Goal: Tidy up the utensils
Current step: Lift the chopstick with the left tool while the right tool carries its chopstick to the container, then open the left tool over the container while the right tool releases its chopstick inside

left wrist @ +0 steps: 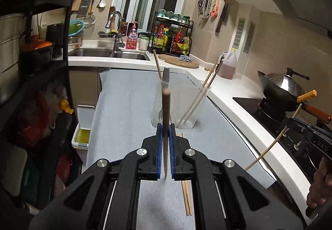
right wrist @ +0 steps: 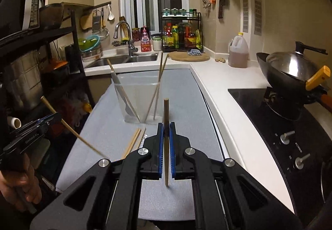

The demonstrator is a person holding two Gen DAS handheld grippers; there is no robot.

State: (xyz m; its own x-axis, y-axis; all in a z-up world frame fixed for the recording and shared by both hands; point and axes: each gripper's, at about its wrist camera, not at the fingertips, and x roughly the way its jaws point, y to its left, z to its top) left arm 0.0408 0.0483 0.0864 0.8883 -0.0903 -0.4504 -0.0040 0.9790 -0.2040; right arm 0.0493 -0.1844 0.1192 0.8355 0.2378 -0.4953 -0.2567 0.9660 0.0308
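My left gripper (left wrist: 165, 129) is shut on a wooden chopstick (left wrist: 166, 117) that stands upright between its blue pads. My right gripper (right wrist: 166, 128) is shut on another wooden chopstick (right wrist: 166, 136), also upright. A clear plastic holder (right wrist: 138, 101) stands on the grey mat ahead; it holds a table knife (right wrist: 121, 95) and three chopsticks. In the left wrist view the holder (left wrist: 186, 101) is just beyond the fingers. A pair of loose chopsticks (right wrist: 132, 140) lies on the mat in front of the holder. The left gripper with its chopstick (right wrist: 70, 129) shows at the left of the right wrist view.
The grey mat (right wrist: 182, 105) covers a narrow counter. A sink (right wrist: 124, 59) is at the back, a round wooden board (right wrist: 188, 56) and an oil jug (right wrist: 238, 54) at back right. A wok (right wrist: 290, 72) sits on the black stove (right wrist: 280, 115) at right. Black shelves (left wrist: 41, 63) stand at left.
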